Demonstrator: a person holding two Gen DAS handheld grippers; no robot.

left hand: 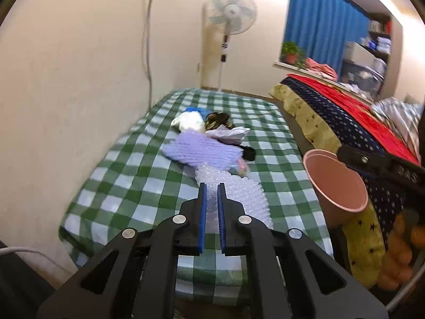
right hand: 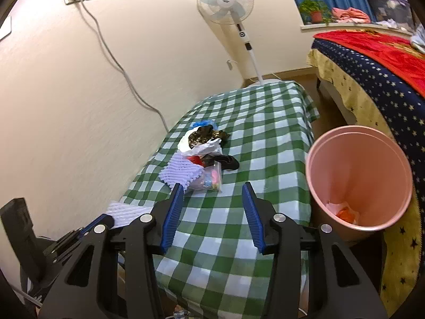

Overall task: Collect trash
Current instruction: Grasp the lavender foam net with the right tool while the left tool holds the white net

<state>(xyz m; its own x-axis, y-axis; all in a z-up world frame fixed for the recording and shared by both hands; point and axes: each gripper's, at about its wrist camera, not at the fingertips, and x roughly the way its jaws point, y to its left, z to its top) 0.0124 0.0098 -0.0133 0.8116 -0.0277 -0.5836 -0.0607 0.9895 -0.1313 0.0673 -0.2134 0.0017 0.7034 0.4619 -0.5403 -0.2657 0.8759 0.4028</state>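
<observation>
My left gripper (left hand: 211,186) is shut on a sheet of clear bubble wrap (left hand: 239,191), held over the green checked table (left hand: 132,175); it also shows in the right wrist view (right hand: 127,211). A pile of trash lies mid-table: purple foam netting (left hand: 202,148), white crumpled plastic (left hand: 187,121), a dark wrapper (left hand: 216,119), a clear bag with coloured bits (right hand: 211,179). My right gripper (right hand: 212,190) is open and empty above the table's near end. A pink bin (right hand: 358,178) stands right of the table with some trash at its bottom.
A bed with a star-patterned blanket (right hand: 372,85) runs along the right. A standing fan (right hand: 225,2) is at the far end by the wall. A cable (right hand: 114,61) hangs from wall sockets. Oranges (left hand: 398,255) lie low on the right.
</observation>
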